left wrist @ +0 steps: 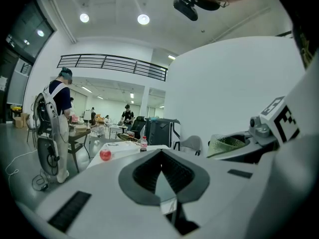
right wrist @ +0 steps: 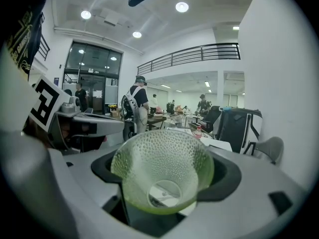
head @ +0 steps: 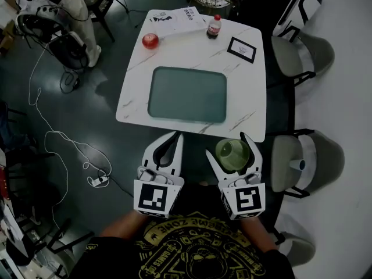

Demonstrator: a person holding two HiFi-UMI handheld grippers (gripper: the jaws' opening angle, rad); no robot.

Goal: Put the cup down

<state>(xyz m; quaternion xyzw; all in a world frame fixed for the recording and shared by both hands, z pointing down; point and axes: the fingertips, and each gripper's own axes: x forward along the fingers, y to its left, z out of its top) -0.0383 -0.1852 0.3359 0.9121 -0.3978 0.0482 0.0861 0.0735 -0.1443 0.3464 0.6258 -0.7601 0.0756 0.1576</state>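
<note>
A dimpled green glass cup [head: 232, 153] sits mouth-up between the jaws of my right gripper [head: 233, 150], which is shut on it. The cup hangs just off the near right edge of the white marble table [head: 250, 86]. In the right gripper view the cup [right wrist: 162, 171] fills the gap between the grey pads. My left gripper [head: 167, 150] is beside it to the left, also off the near edge, shut with nothing in it. In the left gripper view its jaws [left wrist: 162, 176] meet, and the cup [left wrist: 227, 146] shows at the right.
A grey-green tray [head: 187, 94] lies in the table's middle. At the far side are a red round object [head: 150, 40], a cola bottle [head: 214, 27], papers [head: 177, 17] and a marker card [head: 242, 49]. Chairs [head: 305, 161] stand on the right, cables [head: 64, 138] on the floor at left.
</note>
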